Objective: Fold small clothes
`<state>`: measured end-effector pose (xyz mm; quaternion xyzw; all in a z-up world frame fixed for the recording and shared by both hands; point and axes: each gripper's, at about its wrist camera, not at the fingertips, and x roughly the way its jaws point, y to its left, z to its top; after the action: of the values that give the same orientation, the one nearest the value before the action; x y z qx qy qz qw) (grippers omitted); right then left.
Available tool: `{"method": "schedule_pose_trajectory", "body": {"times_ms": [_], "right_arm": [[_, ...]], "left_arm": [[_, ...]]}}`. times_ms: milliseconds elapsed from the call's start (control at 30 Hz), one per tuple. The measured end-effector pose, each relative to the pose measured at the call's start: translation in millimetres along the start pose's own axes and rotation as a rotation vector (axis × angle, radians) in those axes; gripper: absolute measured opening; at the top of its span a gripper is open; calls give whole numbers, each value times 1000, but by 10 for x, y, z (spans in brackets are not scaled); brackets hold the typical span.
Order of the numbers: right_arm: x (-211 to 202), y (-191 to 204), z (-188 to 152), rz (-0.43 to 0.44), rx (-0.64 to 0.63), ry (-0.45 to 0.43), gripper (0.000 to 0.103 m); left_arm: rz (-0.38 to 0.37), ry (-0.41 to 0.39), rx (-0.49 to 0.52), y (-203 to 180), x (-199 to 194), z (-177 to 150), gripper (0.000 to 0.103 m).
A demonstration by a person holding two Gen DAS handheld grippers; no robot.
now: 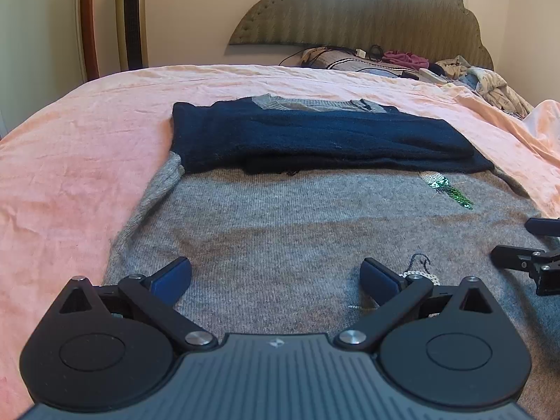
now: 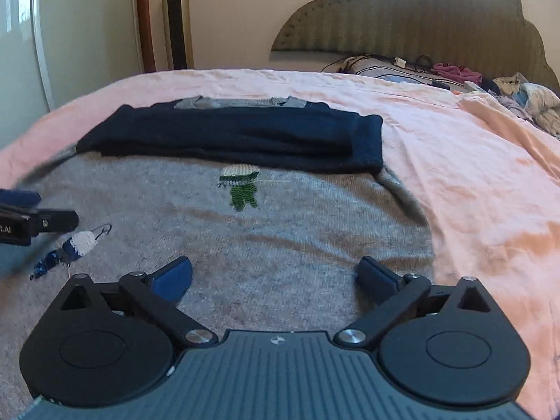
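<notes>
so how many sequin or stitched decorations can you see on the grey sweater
2. A green and white sequin patch sits just below the folded navy sleeves. A blue and white one lies near the hem, beside the left gripper. More may be hidden under the sleeves.

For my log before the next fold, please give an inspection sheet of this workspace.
Surface: pink bedsheet, wrinkled.
Job's things: grey sweater lies flat, navy sleeves folded across its upper part.
Clutter: clothes pile by the headboard.
Grippers: left gripper and right gripper both open over the sweater's near part, holding nothing.
Cables: black cables near the pillow.
Surroundings: tower fan, wall.
</notes>
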<state>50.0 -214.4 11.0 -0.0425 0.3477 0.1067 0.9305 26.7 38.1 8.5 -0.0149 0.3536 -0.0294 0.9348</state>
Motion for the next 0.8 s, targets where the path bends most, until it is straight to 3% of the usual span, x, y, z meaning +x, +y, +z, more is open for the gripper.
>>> {"method": "schedule_pose_trajectory", "body": {"times_ms": [133,233,367,433,500,633,733,800], "right_arm": [[-30,-236,-12,-16,49,2,103],[-116,-13,7,-98,15,25,103],[-285,330,-78,31,2,9,103],[-240,463,-209,24,-58,32,103],[-284,362,-235,49,-17,11,103],[-384,63,-250,-36,14,32,103],[-616,-4,-277,-97,60,23,103],[-749,55,-317,-17,82,-1,103]], "left_arm": [[-4,-2,-5,12,4,-2,103],[-3,-2,-4,14,6,-1,103],[3,1,4,5,13,1,103],[9,5,15,-11,14,-2,103],[20,15,37,-31,0,-7,103],[39,49,76,-39,-269,-142,103],[-107,56,65,-26,-657,-349,103],[-190,43,112,-107,-846,-548,103]]}}
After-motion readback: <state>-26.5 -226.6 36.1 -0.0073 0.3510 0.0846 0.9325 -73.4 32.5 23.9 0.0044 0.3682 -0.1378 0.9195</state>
